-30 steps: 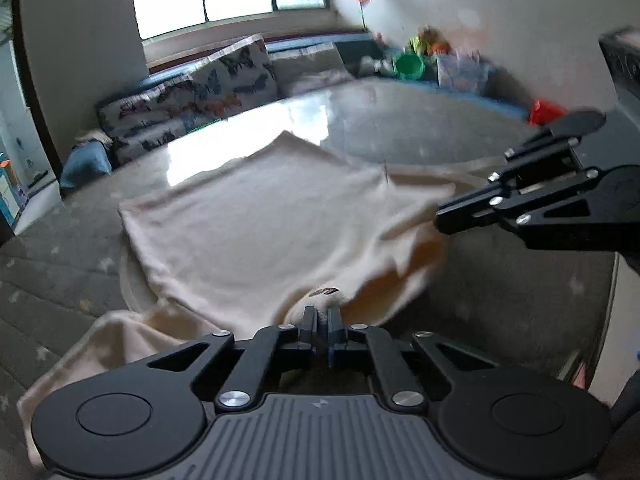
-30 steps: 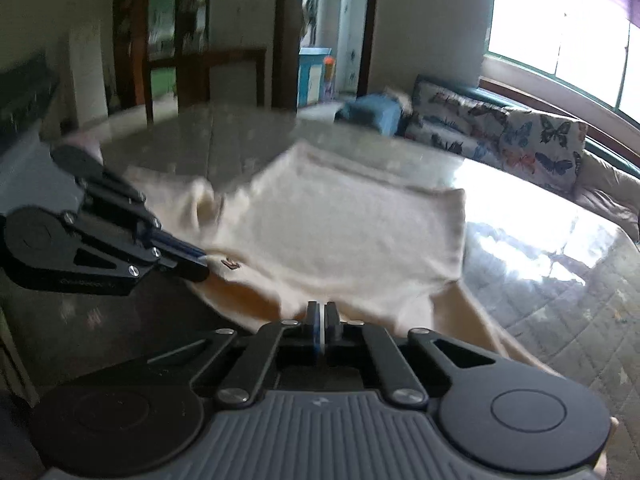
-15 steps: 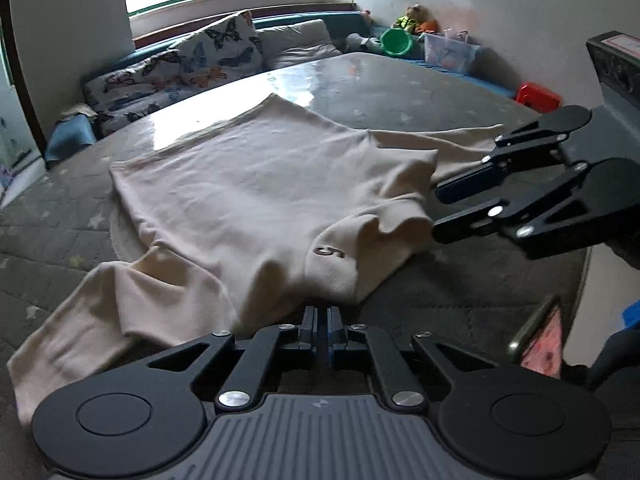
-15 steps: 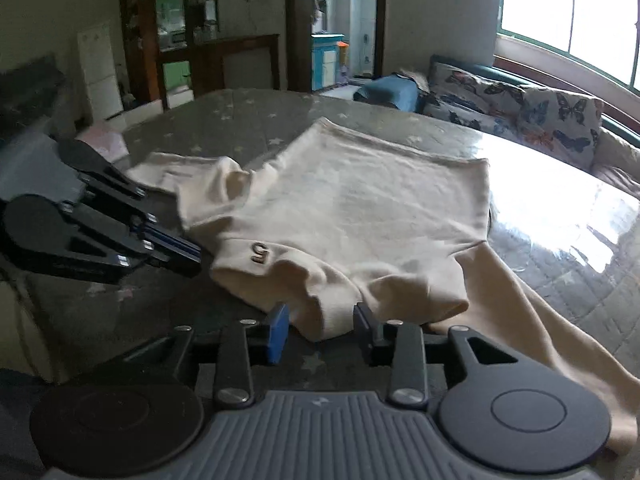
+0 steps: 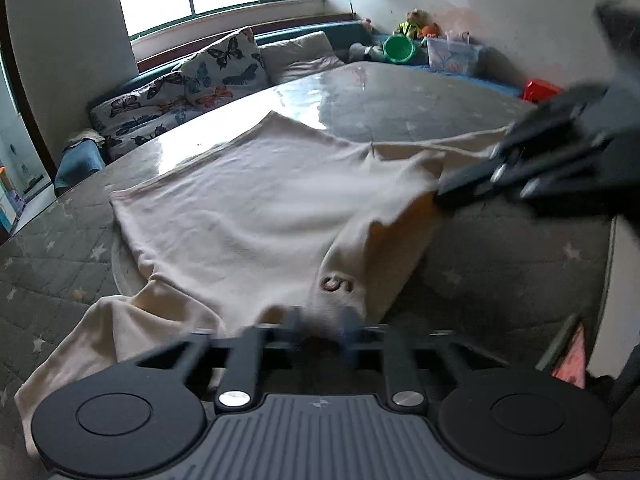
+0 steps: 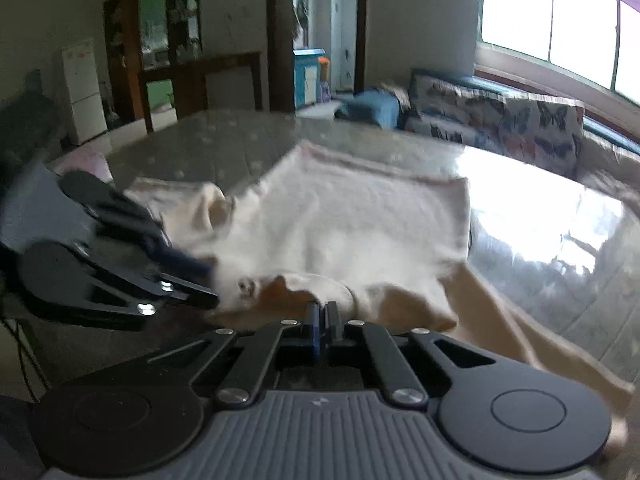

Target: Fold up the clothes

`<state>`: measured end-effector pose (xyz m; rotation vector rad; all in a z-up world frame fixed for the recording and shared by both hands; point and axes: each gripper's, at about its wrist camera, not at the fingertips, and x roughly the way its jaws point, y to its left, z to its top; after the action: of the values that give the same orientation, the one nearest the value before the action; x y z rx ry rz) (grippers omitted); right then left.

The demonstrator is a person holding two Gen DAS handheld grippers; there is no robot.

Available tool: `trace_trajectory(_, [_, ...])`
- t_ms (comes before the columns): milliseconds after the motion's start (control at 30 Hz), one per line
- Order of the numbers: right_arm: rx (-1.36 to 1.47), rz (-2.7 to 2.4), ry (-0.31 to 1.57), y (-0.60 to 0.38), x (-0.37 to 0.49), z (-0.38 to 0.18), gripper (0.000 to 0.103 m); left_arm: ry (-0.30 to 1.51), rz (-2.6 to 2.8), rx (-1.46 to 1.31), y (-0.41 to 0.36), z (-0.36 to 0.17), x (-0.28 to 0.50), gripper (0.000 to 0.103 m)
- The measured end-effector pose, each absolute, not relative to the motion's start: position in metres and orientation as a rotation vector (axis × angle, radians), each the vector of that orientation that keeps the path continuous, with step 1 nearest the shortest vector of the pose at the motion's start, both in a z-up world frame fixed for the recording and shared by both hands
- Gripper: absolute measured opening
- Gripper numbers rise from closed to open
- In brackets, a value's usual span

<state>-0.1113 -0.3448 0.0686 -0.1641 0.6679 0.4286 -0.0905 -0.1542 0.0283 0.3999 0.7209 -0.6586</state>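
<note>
A cream long-sleeved top (image 5: 256, 216) with a small "5" mark (image 5: 338, 285) lies spread on the quilted table (image 5: 400, 104); it also shows in the right wrist view (image 6: 360, 224). My left gripper (image 5: 322, 326) is open and blurred, its fingers either side of the top's near edge. My right gripper (image 6: 322, 316) is shut on the top's near edge, lifting it so the orange inside shows. In the left wrist view the right gripper (image 5: 444, 192) pinches the cloth at the right. In the right wrist view the left gripper (image 6: 200, 280) is open beside the cloth.
A bench with butterfly cushions (image 5: 224, 64) runs under the window behind the table. Toys, a green bucket (image 5: 400, 48) and a red box (image 5: 540, 90) sit at the far right. A phone-like object (image 5: 572, 360) lies by the near right table edge. One sleeve (image 5: 80, 352) hangs towards me.
My right gripper was open half a second ago and has shut on the top's edge and lifted it. My left gripper was shut and has opened.
</note>
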Motion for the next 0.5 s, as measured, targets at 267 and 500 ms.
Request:
trace_trajectory(267, [-0.181, 0.456, 0.752, -0.345, -0.123, 0.054, 0.0, 0.735, -0.714, 0.41, -0.141, 0.028, -0.1, 0.003])
trace_trajectory(500, [-0.138, 0.439, 0.68, -0.35, -0.096, 0.071, 0.004, 0.711, -0.669, 0.333, -0.141, 0.042, -0.08, 0.005])
